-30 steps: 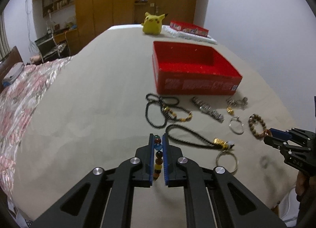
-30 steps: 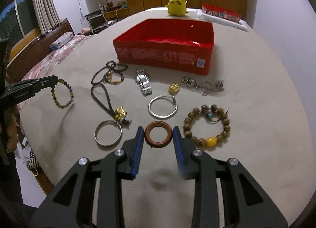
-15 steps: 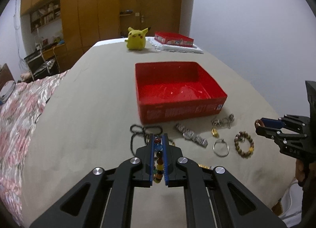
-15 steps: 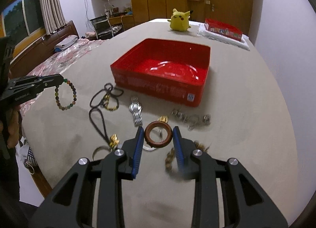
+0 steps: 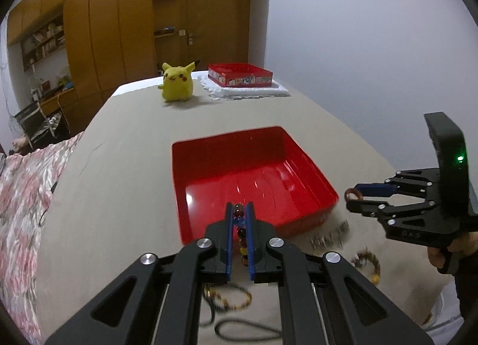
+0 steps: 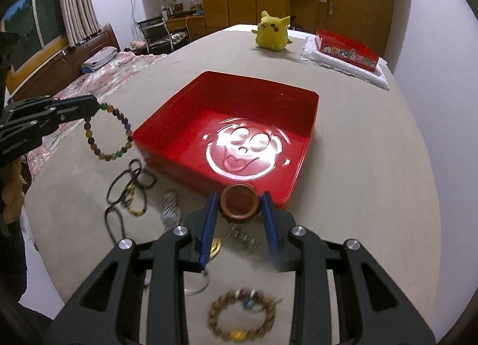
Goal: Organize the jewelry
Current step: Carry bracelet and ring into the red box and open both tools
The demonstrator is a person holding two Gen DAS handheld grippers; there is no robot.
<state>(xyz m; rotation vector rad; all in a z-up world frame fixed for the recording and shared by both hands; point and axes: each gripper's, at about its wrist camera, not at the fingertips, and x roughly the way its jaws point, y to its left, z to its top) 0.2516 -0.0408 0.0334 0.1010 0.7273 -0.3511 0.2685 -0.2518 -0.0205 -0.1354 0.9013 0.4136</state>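
Nothing is stowed yet: the red tray (image 6: pixel 310 112), mid-table, is seen bare inside, so the task is judged barely begun. The left gripper (image 5: pixel 239 210) is clamped shut on a multicolour bead bracelet (image 6: pixel 109 136), hung just off the tray's near-left corner, and the right gripper (image 6: pixel 239 204) is closed on a brown wooden ring (image 6: pixel 239 204) at the tray's near rim; both judged abt to be dropped in. Left along the table's near edge: black cords (image 6: pixel 131 183), a watch (image 6: pixel 171 210), a wooden bead bracelet (image 6: pixel 242 312), plus small blurred metal pcs.
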